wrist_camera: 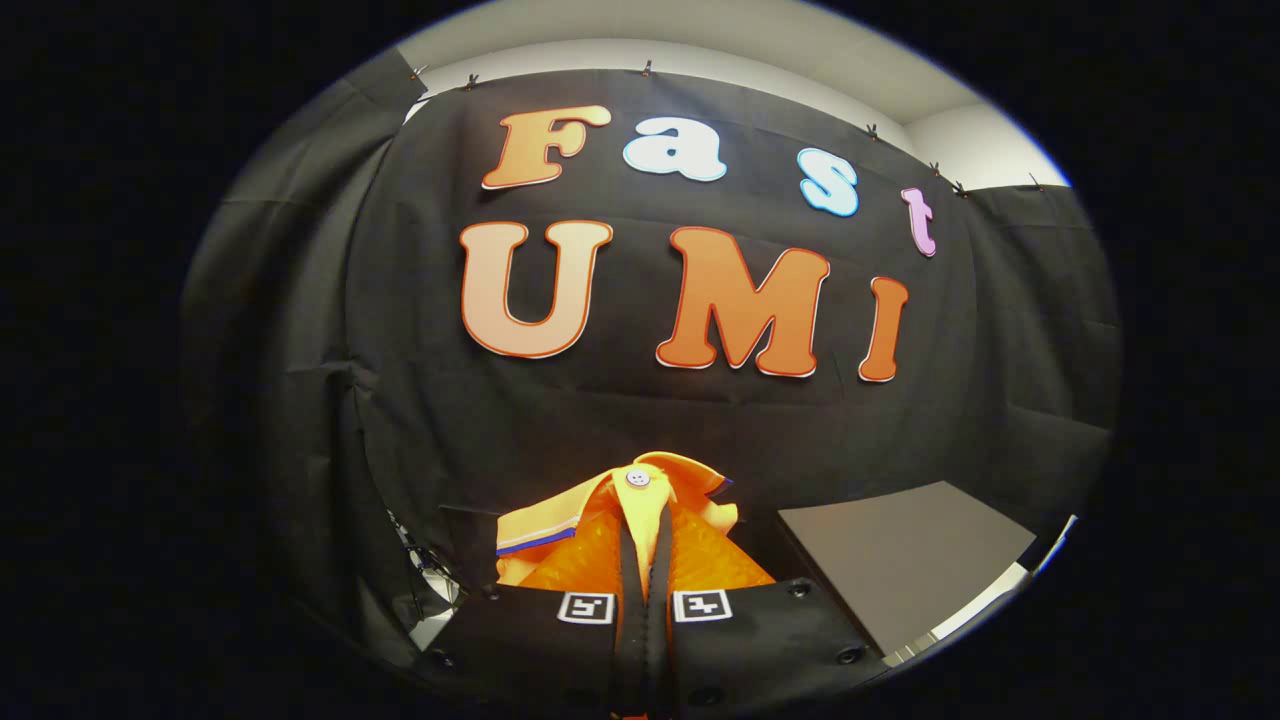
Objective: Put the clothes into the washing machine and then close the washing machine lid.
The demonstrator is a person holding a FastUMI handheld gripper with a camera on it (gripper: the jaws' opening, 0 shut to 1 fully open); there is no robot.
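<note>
One orange collared shirt (640,525) (white button at the placket) pinched between both fingers of the closed gripper (645,545), held up before the black cloth wall (400,400), flat grey lid panel (900,560) beyond to the right.

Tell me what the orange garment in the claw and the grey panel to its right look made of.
Orange garment: looks like textured knit fabric, matte, with a striped collar and a pale, likely plastic button; the claw is shut on it. Grey panel: flat, smooth, matte, probably painted metal or plastic; unclear which.
</note>
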